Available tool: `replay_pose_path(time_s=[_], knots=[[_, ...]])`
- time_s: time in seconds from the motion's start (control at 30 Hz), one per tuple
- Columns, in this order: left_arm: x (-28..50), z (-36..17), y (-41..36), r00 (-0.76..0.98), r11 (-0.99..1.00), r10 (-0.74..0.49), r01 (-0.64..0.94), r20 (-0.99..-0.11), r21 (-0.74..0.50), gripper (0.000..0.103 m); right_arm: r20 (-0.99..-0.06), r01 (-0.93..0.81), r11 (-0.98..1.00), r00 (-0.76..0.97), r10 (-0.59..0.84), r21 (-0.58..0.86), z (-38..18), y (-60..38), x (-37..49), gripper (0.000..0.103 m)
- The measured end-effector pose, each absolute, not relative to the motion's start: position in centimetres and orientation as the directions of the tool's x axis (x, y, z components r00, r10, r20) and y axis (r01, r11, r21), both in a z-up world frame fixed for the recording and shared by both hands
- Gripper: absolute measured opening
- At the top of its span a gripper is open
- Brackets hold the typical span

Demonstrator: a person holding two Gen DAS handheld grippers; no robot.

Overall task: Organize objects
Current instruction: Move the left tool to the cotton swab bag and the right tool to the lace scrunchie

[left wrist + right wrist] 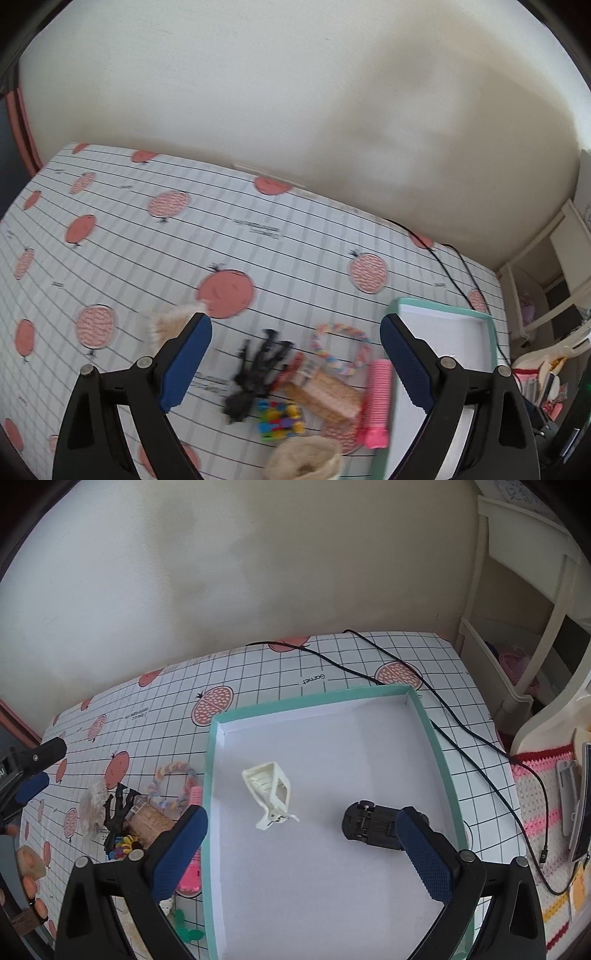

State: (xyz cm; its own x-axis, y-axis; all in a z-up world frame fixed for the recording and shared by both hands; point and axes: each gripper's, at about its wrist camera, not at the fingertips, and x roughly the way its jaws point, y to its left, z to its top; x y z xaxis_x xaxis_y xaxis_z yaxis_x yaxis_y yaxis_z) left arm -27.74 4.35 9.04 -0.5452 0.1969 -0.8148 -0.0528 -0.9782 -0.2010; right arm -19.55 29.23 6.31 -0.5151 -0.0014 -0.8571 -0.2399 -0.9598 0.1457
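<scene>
A teal-rimmed box (436,738) with a white floor holds a cream hair claw clip (271,794) and a black folding stand (373,825). My right gripper (301,819) hangs open above the box floor, empty. Left of the box lies a pile: a black claw clip (258,373), a pastel braided ring (341,347), a pink comb (376,402), a clear box of toothpicks (325,395), coloured hair ties (280,422) and a beige scrunchie (306,461). My left gripper (295,325) is open above this pile, holding nothing. The teal box (487,332) shows at its right.
The table wears a gridded cloth with pomegranate prints (225,293). Black cables (461,723) run along the box's far and right sides. A white shelf (517,627) and a crocheted mat with a phone (581,805) stand to the right. A fluffy beige item (166,325) lies left of the pile.
</scene>
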Motion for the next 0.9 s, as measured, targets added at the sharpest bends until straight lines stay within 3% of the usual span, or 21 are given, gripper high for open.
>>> replay_pose_path(time_s=[0.6,0.9], knots=[[-28.1,8.7,-11.3,-0.538,-0.974,0.034,0.17,-0.842,-0.148,0.093,-0.861,-0.005,-0.982,-0.481,-0.165,0.191,5.1,16.2,-21.9,0.103],[-28.4,7.4,-12.2,-0.504,-0.977,0.026,0.171,-0.864,-0.129,0.093,-0.893,0.063,-0.984,-0.414,-0.177,0.166,3.4,13.1,-21.6,0.102]])
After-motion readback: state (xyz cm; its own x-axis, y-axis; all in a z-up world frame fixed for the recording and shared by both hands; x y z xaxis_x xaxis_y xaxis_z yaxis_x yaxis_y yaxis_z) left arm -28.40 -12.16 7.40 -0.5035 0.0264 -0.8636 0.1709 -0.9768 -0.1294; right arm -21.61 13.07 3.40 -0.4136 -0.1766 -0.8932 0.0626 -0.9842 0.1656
